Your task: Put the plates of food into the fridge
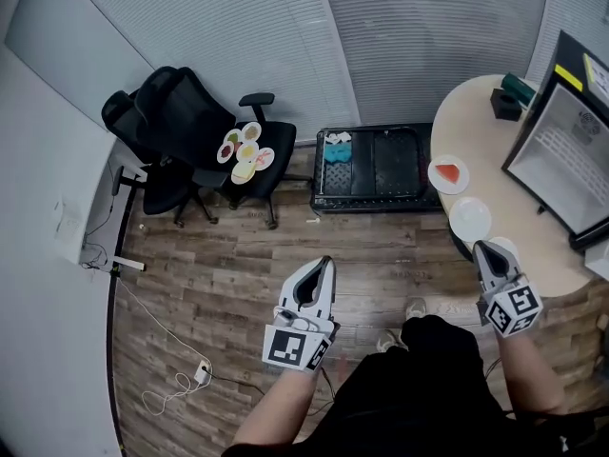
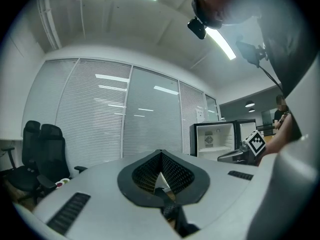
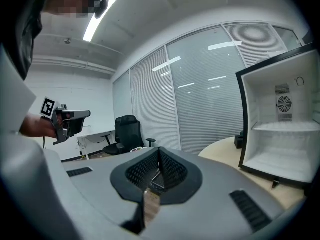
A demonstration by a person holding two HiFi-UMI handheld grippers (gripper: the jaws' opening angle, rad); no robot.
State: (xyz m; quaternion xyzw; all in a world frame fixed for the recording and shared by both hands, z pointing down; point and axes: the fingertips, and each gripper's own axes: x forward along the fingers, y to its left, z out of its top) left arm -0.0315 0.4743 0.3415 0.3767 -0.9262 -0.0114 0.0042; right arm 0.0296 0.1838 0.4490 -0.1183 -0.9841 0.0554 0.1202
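- left gripper [image 1: 324, 267] low in front of me, over the wood floor [image 1: 228, 274]; jaws pressed together tip to tip, holding no plate; own view agrees, left gripper [image 2: 160, 155] shut
- right gripper [image 1: 482, 254] at the near edge of the table [image 1: 476, 112]; jaws also closed tip to tip, gripping no plate; same in its own view, right gripper [image 3: 159, 152] shut
- just beside the right gripper's tip, a white plate [image 1: 507, 248], partly hidden by it; food on it can't be made out
- next one out on the table, plain white plate [image 1: 470, 219], round, small
- beyond that, plate with red food [image 1: 448, 174]; white rim, red wedge-like piece in the middle; near the table's left edge
- fridge [image 3: 280, 134] on the table, door open [image 1: 561, 150]; white inside, one shelf across, small round fan grille on the back wall
- black crate [image 1: 376, 168] on the floor left of the table; something blue [image 1: 338, 149] in its left end
- farther left, black office chair [image 1: 181, 141]; cluster of small plates [image 1: 245, 150] on its seat, touching or overlapping; white rims, bits of green, red, yellow and pink food
- blinds [image 1: 285, 36] behind all of it
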